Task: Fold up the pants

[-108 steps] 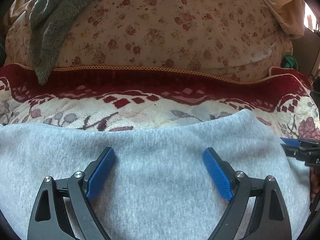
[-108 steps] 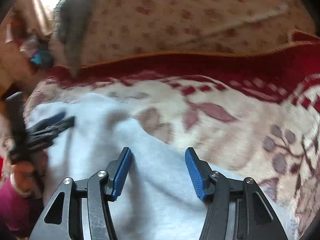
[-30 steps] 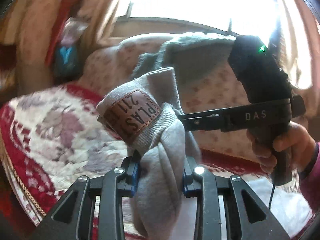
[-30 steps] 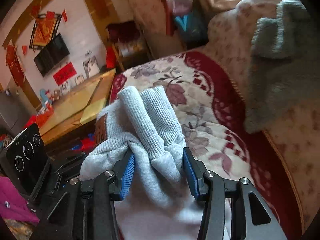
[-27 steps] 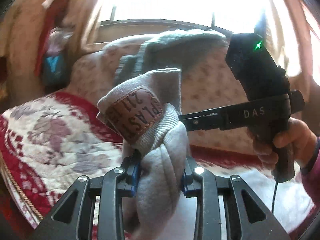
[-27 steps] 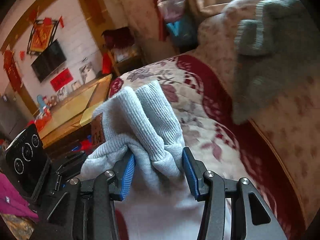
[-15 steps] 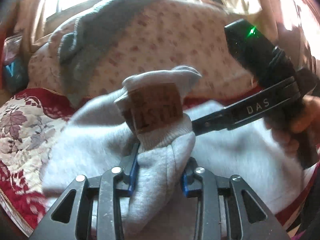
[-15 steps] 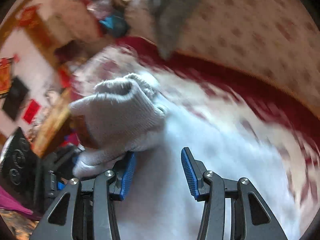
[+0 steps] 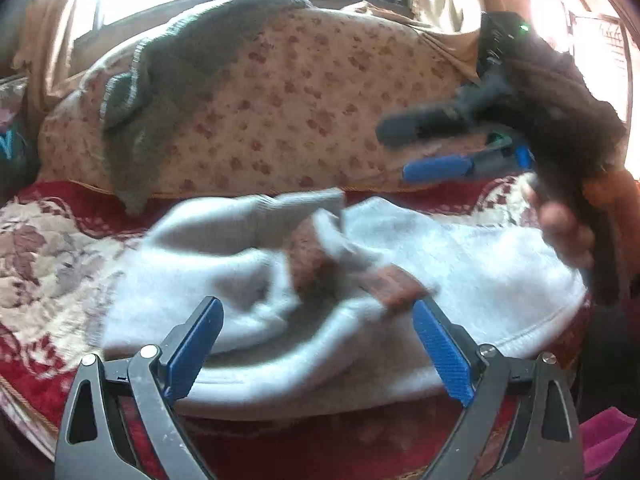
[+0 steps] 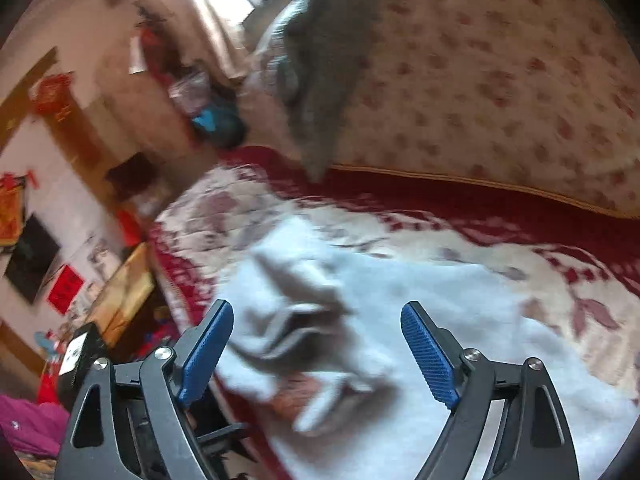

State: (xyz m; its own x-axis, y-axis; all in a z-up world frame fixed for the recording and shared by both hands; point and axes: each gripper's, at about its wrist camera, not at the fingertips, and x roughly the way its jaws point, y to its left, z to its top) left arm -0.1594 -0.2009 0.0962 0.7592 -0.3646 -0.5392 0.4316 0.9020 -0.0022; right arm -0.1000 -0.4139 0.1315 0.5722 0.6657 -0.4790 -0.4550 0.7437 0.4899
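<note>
Sofa [image 9: 304, 92] in floral fabric, red patterned cover [image 9: 52, 248] on its seat | grey pants [image 9: 224, 248] lie bunched on the cover, brown label up | left gripper [image 9: 316, 344] jaws spreading wide, pads clear of the cloth | right gripper [image 10: 316, 344] likewise opening, holding nothing

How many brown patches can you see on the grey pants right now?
2: in the left wrist view, one brown patch mid-bundle and another brown patch right of it, both blurred on the grey pants. More may be hidden in folds.

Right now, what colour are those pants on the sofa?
Light grey pants with a brown patch, clearest in the left wrist view.
</note>
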